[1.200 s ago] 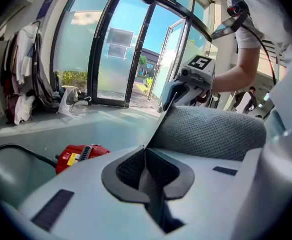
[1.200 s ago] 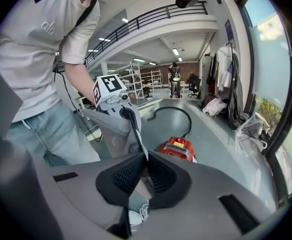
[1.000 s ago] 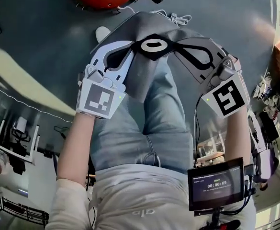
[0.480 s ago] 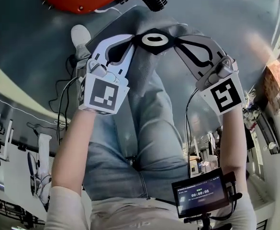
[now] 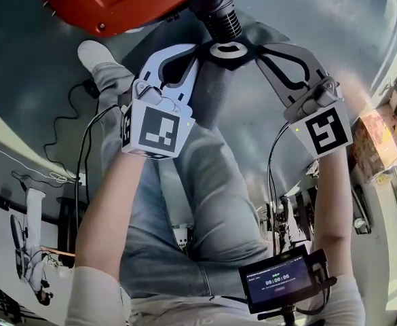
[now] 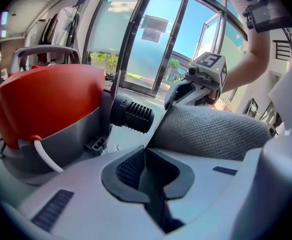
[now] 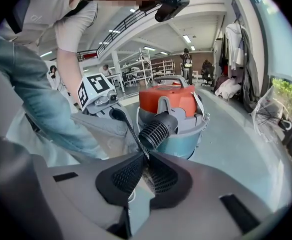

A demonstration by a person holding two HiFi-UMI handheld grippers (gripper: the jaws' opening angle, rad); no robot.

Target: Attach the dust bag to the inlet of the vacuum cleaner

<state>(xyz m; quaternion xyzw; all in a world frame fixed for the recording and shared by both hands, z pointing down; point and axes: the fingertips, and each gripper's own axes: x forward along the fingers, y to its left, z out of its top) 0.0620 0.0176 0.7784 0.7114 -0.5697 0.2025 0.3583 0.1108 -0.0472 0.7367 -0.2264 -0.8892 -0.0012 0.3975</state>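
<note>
Two pairs of tongs share the load in the head view. My left tongs (image 5: 195, 58) and right tongs (image 5: 258, 54) are each clamped on one end of the black collar (image 5: 229, 49) of the dust bag (image 5: 208, 97), which is held crosswise between them. The ribbed inlet (image 5: 220, 15) of the red vacuum cleaner (image 5: 117, 2) sits just beyond the collar's hole, roughly midway between both hands. In the left gripper view the jaws pinch the collar's edge, with the inlet ahead and to the left. In the right gripper view the jaws are shut on the thin edge, with the inlet almost straight ahead. I judge a forward push should seat it.
</note>
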